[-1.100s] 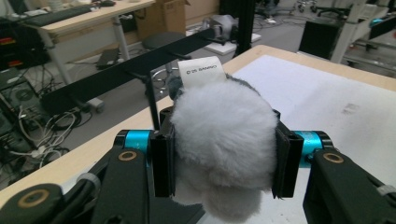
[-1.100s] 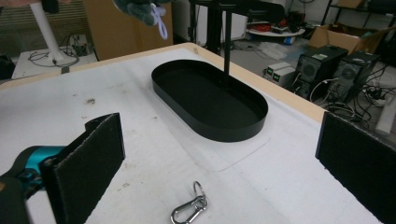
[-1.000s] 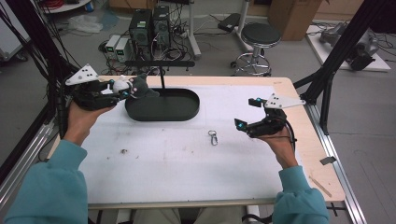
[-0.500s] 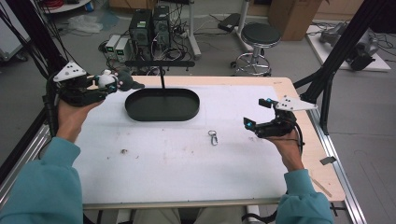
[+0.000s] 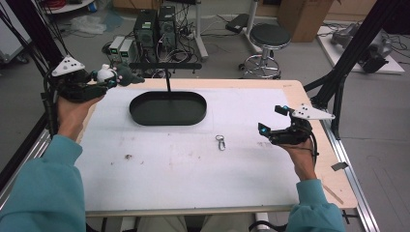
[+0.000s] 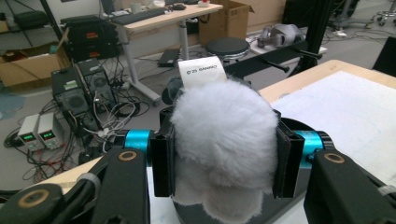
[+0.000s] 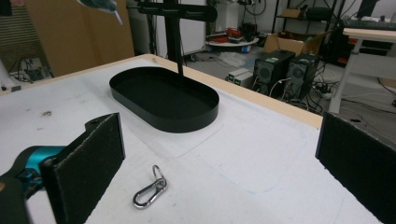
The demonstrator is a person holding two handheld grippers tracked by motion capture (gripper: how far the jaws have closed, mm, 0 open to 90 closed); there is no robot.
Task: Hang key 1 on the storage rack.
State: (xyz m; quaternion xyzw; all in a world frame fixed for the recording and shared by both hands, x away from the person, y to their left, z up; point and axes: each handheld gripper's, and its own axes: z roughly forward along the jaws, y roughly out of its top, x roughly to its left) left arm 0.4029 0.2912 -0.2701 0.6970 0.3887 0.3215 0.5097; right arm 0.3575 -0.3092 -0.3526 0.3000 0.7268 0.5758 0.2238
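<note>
I see left gripper clamped on fluffy white plush toy (soft, could squirm out); right gripper wide apart, may nudge silver metal carabiner clip away.

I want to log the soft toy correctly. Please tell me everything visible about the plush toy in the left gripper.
The plush toy is small, fluffy and white, seemingly soft fur, with a darker part at one end in the high view. A white sewn-in label with print stands up from it. The left gripper holds it raised beyond the table's far left corner, jaws pressing both its sides. Nothing else touches it.
</note>
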